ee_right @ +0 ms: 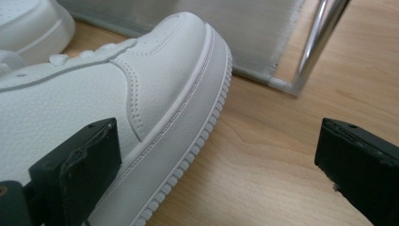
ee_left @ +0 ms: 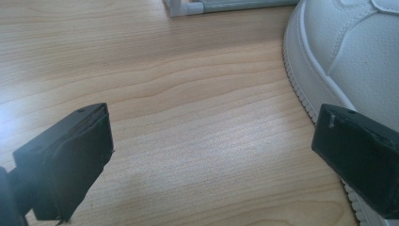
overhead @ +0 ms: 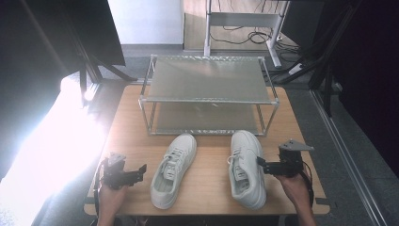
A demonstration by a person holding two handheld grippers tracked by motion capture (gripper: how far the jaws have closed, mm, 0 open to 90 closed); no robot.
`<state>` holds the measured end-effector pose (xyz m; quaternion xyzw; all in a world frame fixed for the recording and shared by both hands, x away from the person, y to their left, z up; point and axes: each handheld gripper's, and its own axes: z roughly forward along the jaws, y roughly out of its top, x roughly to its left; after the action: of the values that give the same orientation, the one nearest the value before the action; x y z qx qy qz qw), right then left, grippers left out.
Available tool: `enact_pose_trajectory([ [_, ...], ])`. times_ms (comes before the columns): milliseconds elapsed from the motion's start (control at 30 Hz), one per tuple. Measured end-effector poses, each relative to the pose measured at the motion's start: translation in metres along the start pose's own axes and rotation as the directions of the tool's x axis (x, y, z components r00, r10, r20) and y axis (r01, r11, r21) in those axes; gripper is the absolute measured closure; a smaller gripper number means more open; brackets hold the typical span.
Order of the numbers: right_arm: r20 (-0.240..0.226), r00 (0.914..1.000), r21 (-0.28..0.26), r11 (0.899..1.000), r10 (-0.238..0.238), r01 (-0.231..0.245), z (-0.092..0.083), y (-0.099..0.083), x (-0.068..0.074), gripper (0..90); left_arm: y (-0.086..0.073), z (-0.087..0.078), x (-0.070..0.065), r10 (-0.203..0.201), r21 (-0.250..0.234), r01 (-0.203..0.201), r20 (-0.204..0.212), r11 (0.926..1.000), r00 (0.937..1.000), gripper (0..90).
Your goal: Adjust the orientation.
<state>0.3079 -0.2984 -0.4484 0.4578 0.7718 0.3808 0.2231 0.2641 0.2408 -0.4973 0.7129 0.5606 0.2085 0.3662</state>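
Two white sneakers lie on the wooden table (overhead: 207,188), toes toward a metal two-tier shoe rack (overhead: 208,94). The left sneaker (overhead: 173,169) is angled; the right sneaker (overhead: 246,168) points straight at the rack. My left gripper (overhead: 140,170) is open, just left of the left sneaker (ee_left: 348,56), with bare wood between its jaws. My right gripper (overhead: 260,164) is open at the right sneaker's outer side; the sneaker's (ee_right: 141,94) toe and sole edge sit by its left jaw.
The rack's lower shelf and a chrome leg (ee_right: 320,37) stand just beyond the right sneaker's toe. Strong glare washes the floor at the left. Desk legs and cables (overhead: 254,35) lie behind the rack.
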Motion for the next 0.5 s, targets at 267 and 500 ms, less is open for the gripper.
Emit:
enact_pose_trajectory([
  [267, 0.027, 0.9984, 0.035, 0.998, 0.050, -0.051, 0.002, -0.017, -0.018, 3.0, 0.000, 0.001, -0.001, 0.003, 0.003, -0.003, 0.000, 1.0000, 1.0000, 0.0],
  [500, 0.022, 0.9925, 0.032, 0.992, 0.120, -0.121, 0.007, -0.029, -0.030, 10.8, 0.001, 0.000, -0.001, -0.009, -0.004, 0.009, 0.009, 0.9999, 0.9999, 0.0],
])
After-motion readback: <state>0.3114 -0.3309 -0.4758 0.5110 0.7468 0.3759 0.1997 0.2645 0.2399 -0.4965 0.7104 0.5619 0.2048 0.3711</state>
